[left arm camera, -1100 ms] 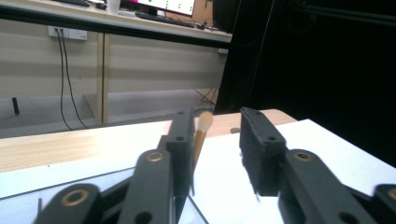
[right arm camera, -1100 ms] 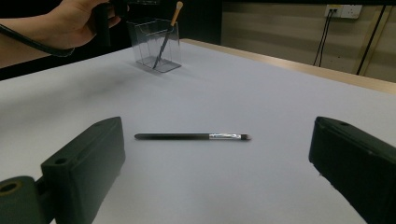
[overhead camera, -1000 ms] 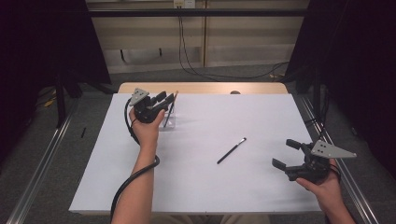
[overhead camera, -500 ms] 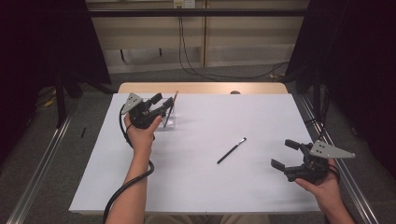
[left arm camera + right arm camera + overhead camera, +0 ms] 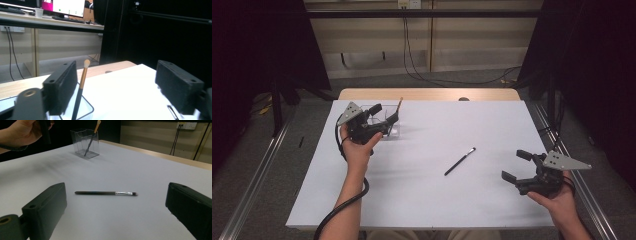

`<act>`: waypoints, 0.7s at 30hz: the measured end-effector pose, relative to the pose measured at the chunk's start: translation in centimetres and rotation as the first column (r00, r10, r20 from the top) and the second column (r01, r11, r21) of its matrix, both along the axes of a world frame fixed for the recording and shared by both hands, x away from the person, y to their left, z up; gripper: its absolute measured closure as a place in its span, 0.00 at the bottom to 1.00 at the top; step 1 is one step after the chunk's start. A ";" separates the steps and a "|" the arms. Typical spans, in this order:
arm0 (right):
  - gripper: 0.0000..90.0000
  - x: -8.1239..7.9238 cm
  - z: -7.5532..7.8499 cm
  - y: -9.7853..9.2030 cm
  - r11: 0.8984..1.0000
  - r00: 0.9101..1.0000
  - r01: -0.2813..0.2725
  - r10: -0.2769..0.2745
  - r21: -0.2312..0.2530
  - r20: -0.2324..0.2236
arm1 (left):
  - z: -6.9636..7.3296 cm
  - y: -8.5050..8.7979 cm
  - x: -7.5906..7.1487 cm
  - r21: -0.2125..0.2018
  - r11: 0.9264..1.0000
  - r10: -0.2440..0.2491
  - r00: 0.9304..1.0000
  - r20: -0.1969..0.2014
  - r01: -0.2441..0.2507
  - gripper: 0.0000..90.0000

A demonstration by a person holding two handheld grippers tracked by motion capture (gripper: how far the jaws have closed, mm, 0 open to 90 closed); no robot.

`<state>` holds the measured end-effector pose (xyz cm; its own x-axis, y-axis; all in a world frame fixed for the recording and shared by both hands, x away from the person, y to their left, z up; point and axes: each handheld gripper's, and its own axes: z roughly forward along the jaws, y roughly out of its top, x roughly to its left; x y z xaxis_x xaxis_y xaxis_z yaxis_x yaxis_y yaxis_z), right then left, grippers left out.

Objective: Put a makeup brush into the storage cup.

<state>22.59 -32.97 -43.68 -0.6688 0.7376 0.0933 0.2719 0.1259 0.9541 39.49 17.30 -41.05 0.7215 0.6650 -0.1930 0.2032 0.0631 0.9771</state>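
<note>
My right gripper point(image 5: 518, 165) sits at the desk's point(image 5: 422, 200) near right corner, jaws spread wide with nothing between them, aimed at the black brush point(image 5: 460, 161) lying flat just right of the desk's middle, tip pointing toward the far right. That one isn't picked up yet, so it's the leftover job. Farther off, my left gripper point(image 5: 383, 113) is by the clear holder point(image 5: 388, 127) near the far left corner; its jaws have just been opening and stand wide, the pads off the gold-handled brush point(image 5: 81, 87), which passes just beside the left-hand jaw. This brush already stands leaning in the holder with the tip up, so I judge one of two is done. Left: grab the black brush and drop it in the holder too.
</note>
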 end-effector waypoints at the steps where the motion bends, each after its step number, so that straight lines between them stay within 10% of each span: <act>1: 0.03 0.0 0.0 0.0 1.000 1.000 0.000 0.000 -0.002 -0.001 | 0.0 0.0 -0.1 -0.004 1.000 -0.005 1.000 0.002 0.005 0.17; 21: 0.03 -0.1 0.1 0.2 1.000 1.000 -0.001 0.001 -0.001 0.003 | -0.2 1.1 -1.7 0.018 0.996 -0.088 0.995 -0.050 0.089 0.00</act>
